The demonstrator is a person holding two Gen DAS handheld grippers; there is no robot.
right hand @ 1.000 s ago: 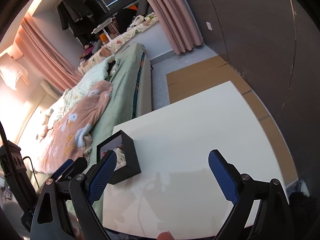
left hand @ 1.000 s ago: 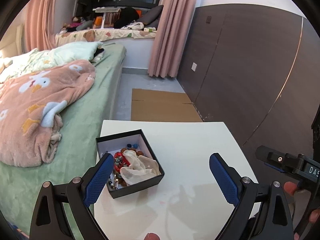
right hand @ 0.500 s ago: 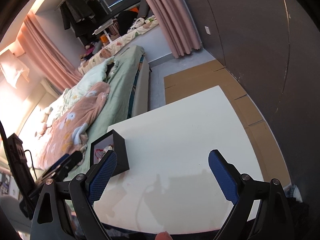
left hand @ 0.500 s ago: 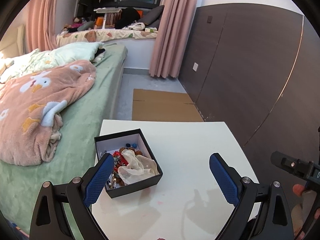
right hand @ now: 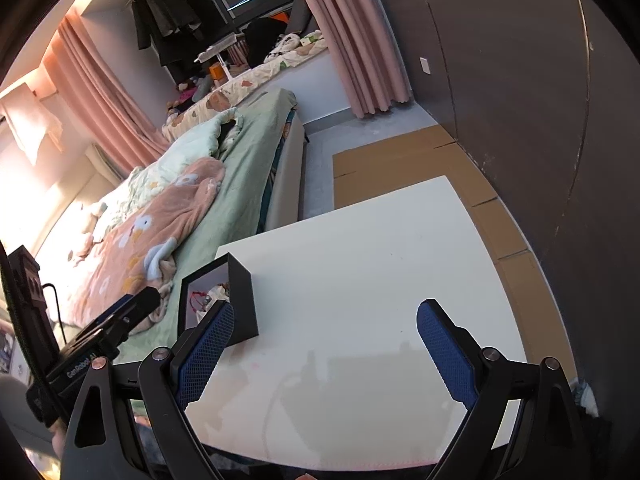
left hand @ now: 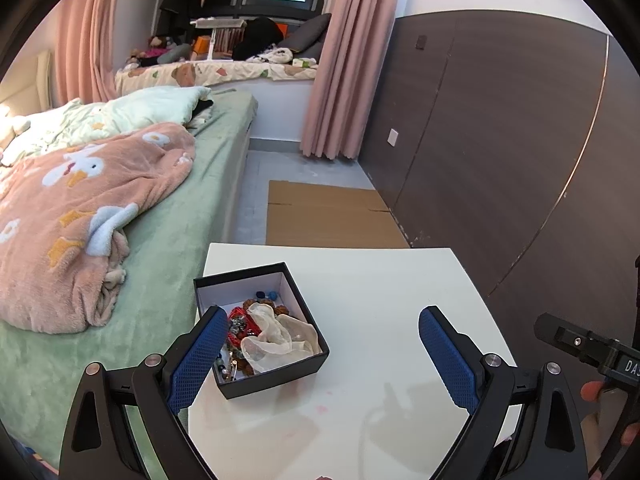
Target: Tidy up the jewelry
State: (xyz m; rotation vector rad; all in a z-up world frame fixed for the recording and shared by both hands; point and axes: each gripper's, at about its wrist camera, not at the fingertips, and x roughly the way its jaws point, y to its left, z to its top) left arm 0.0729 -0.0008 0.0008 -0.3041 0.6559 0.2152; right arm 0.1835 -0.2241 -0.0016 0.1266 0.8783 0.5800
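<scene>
A black open box point(left hand: 304, 336) sits at the left side of a white table point(left hand: 380, 292). It holds a jumble of jewelry point(left hand: 240, 328), red and beaded, with a sheer white pouch point(left hand: 276, 340) on top. My left gripper point(left hand: 324, 356) is open and empty above the table, its left finger over the box's near corner. My right gripper point(right hand: 324, 344) is open and empty over the table's near side; the box point(right hand: 240, 300) stands to its left. Part of the left gripper's body point(right hand: 104, 340) shows there.
A bed with green sheet and pink blanket point(left hand: 84, 208) adjoins the table's left edge. A dark wall panel point(left hand: 500, 140) runs along the right. Flattened cardboard point(left hand: 328, 220) lies on the floor beyond the table. The right gripper's body point(left hand: 592, 352) shows at the right edge.
Both grippers have shifted slightly over the table and stay open. The right gripper has pulled back and tilted, so more of the table shows. The box has not moved.
</scene>
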